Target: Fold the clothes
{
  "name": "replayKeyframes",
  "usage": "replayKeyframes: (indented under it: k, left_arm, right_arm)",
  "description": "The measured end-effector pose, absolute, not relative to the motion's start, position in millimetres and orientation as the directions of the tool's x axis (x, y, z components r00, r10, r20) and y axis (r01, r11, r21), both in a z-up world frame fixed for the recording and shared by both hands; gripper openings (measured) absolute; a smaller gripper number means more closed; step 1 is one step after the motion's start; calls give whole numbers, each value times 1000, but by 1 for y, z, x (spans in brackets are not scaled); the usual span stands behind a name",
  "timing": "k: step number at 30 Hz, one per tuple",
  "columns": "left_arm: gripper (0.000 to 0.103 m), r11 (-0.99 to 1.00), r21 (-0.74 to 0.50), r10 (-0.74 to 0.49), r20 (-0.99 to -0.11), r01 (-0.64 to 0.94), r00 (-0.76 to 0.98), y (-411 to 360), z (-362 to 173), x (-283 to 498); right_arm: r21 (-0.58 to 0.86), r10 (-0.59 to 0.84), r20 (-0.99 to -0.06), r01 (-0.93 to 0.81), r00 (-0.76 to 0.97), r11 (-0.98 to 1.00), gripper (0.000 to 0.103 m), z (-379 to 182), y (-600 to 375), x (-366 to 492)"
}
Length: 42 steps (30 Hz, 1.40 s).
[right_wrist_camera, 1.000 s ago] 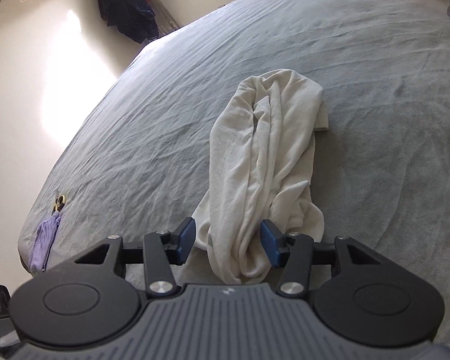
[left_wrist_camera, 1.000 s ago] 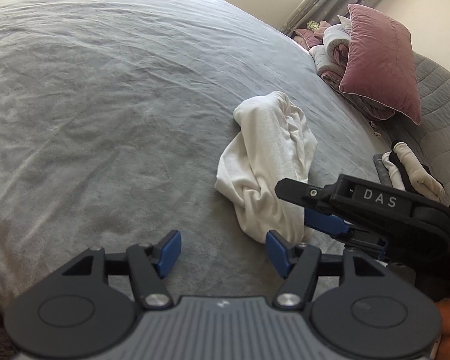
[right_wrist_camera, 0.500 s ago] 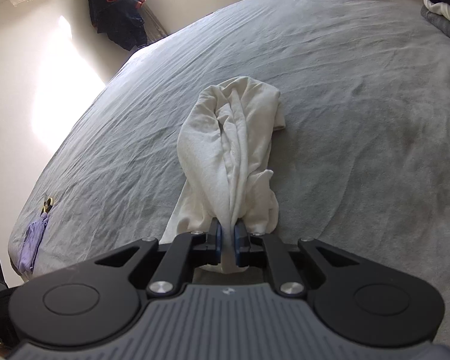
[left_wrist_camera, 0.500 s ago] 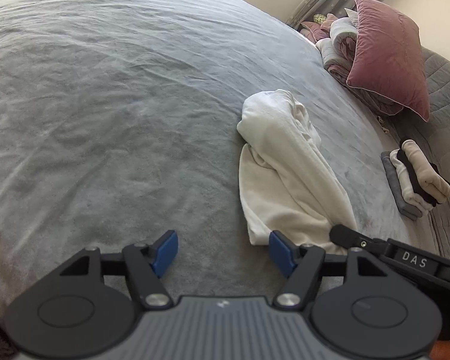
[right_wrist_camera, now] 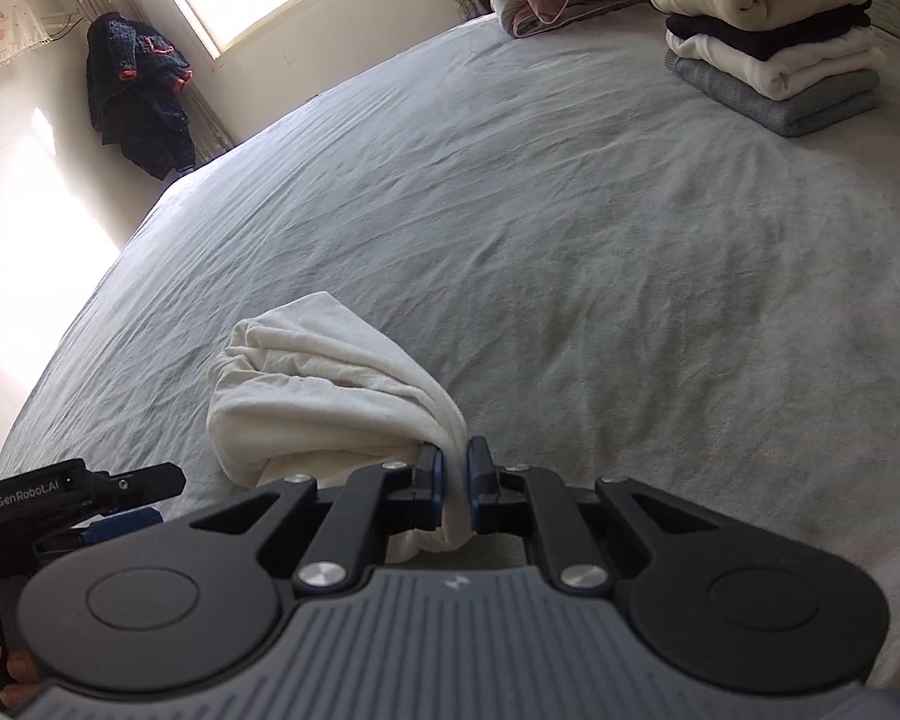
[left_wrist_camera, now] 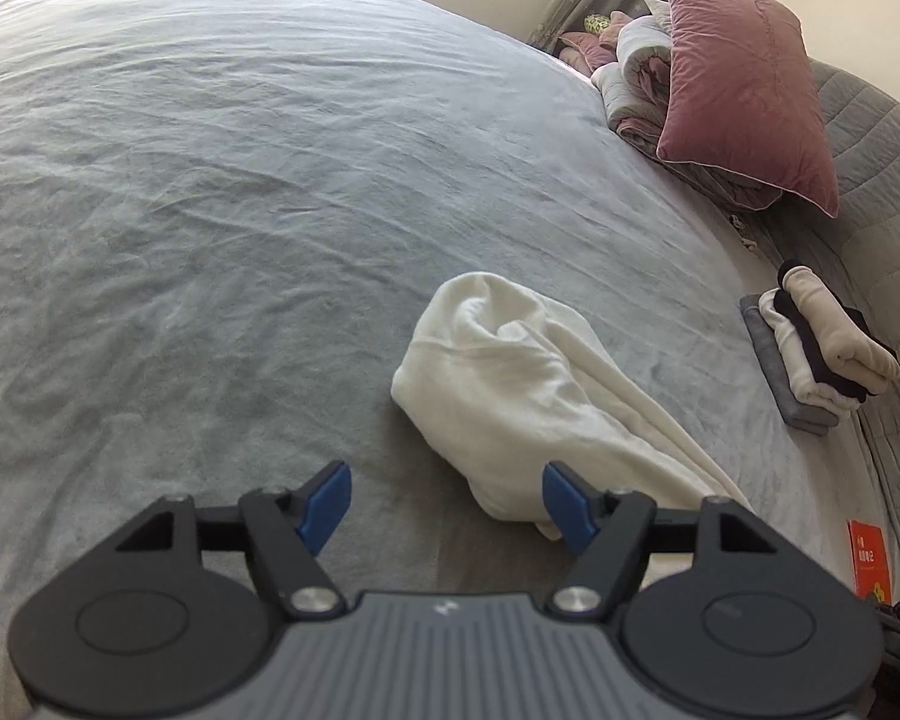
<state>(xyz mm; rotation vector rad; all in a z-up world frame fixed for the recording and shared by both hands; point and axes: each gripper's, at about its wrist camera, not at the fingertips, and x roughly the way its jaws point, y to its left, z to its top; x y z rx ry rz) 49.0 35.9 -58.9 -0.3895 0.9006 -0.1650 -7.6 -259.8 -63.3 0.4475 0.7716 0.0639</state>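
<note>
A crumpled white garment (left_wrist_camera: pixel 510 372) lies on the grey bed sheet (left_wrist_camera: pixel 210 180). My right gripper (right_wrist_camera: pixel 455 480) is shut on one bunched end of this garment (right_wrist_camera: pixel 318 372), and the cloth stretches taut from the pads down to the heap. My left gripper (left_wrist_camera: pixel 447 495) hovers over the sheet at the garment's near left edge. Its jaws are opening, with only bare sheet and a fold of cloth by the right fingertip (left_wrist_camera: pixel 561 501) between them. In the right wrist view, the left tool's black finger (right_wrist_camera: pixel 144 480) shows at the left edge, held by a hand.
A stack of folded clothes (left_wrist_camera: pixel 822 354) (right_wrist_camera: pixel 774 54) sits at the bed's right side. A pink pillow (left_wrist_camera: pixel 744 84) leans on rolled bedding by the headboard. A red booklet (left_wrist_camera: pixel 867 558) lies near the right edge. A dark jacket (right_wrist_camera: pixel 138 102) hangs by the window.
The right gripper closed on the garment's end and pulled it back and to the right, stretching the cloth. The left gripper drifted along the garment and its jaws widened.
</note>
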Motion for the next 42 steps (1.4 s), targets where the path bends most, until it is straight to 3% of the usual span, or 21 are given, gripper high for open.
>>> replayKeyframes:
  k: [9, 15, 17, 19, 21, 22, 35, 42]
  left_arm:
    - [72, 885, -462, -340, -731, -62, 592, 26, -68, 112]
    - [69, 857, -503, -357, -732, -108, 580, 22, -85, 133]
    - [57, 841, -532, -388, -722, -101, 573, 20, -88, 133]
    - [34, 841, -536, -401, -710, -76, 579, 16, -86, 130]
    - [17, 848, -529, -407, -697, -40, 591, 12, -83, 124]
    - [15, 851, -525, -410, -690, -22, 596, 10, -81, 121]
    - [12, 833, -424, -550, -559, 356, 620, -11, -60, 31]
    - [11, 795, -454, -605, -551, 402, 575, -11, -82, -13]
  right_arm:
    - [424, 206, -690, 157, 694, 892, 10, -76, -279, -9]
    - [415, 214, -699, 144, 683, 898, 18, -74, -275, -8]
    - [420, 218, -703, 148, 677, 895, 19, -74, -276, -7]
    - [431, 220, -705, 162, 674, 888, 35, -73, -278, -6]
    - [443, 220, -700, 171, 680, 880, 51, -72, -281, -8]
    - [451, 224, -693, 171, 685, 876, 54, -71, -282, -10]
    - [508, 266, -652, 149, 710, 848, 61, -57, -273, -33]
    - [521, 285, -646, 136, 708, 843, 63, -64, -258, -57]
